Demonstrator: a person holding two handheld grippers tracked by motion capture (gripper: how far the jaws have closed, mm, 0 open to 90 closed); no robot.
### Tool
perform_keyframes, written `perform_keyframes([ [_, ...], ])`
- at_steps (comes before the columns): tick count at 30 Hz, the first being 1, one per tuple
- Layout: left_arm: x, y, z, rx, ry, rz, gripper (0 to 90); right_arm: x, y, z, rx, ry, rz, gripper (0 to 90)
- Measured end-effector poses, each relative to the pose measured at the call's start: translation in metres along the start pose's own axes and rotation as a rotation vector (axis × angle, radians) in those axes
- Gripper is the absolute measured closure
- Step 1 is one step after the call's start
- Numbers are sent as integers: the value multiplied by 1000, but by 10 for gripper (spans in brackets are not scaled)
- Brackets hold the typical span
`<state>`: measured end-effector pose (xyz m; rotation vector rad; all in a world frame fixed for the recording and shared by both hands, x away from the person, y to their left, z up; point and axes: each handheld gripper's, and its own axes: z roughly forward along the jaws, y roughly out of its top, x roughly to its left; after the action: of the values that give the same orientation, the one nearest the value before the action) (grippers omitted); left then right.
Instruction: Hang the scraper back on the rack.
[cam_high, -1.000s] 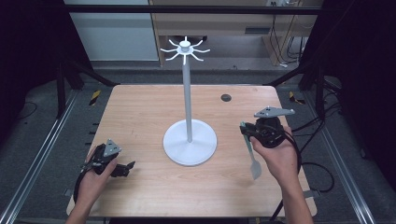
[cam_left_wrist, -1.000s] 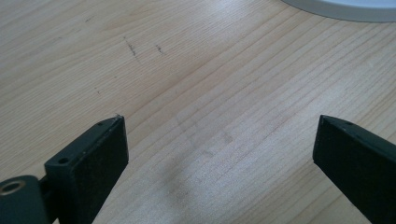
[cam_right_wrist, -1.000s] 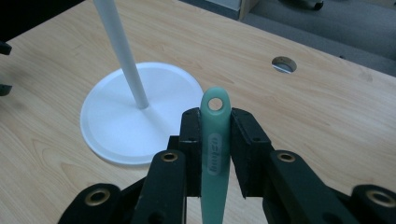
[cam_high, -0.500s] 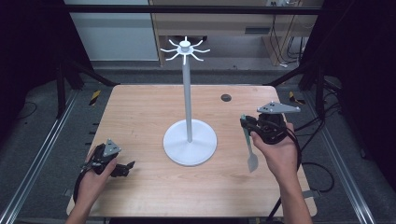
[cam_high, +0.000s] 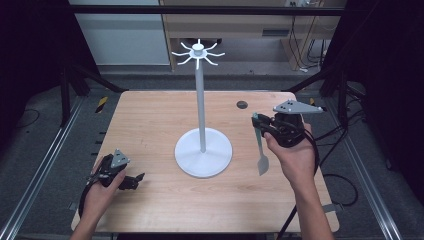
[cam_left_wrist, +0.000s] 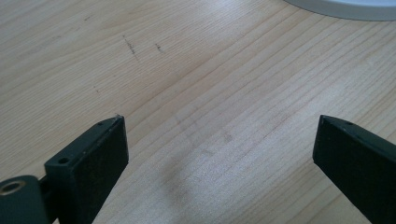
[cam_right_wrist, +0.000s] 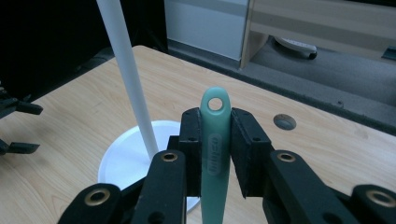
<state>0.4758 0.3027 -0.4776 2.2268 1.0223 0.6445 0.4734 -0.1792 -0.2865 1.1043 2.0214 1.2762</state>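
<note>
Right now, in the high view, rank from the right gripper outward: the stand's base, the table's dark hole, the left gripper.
1. Dark hole, just up-left of the right gripper.
2. Stand's base, lower left, mid-table.
3. Left gripper, at the near left edge.

Glossy green plastic spatula (cam_right_wrist: 215, 140), matt wooden table (cam_high: 150, 125)

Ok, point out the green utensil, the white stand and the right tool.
green utensil (cam_right_wrist: 215, 140), right gripper view, on its handle.
white stand (cam_high: 203, 157), high view, on its round base.
right tool (cam_right_wrist: 216, 133), right gripper view, midway between its fingertips.

The wooden table (cam_high: 150, 120) carries a white stand (cam_high: 203, 157) and, apparently, a small dark disc (cam_high: 242, 104).
</note>
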Motion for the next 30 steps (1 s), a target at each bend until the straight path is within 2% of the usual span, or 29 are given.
perform_keyframes([
  [3, 0, 0, 0, 2, 0, 0, 31, 3, 9, 0, -21, -3, -1, 753],
  [5, 1, 0, 0, 2, -1, -1, 31, 5, 19, -2, -56, -5, 4, 753],
  [13, 1, -1, 0, 2, 1, -1, 30, 13, 40, -3, -114, 5, 3, 753],
  [30, 1, -1, -1, 3, 3, -7, 30, 27, 66, -1, -163, 5, -14, 752],
])
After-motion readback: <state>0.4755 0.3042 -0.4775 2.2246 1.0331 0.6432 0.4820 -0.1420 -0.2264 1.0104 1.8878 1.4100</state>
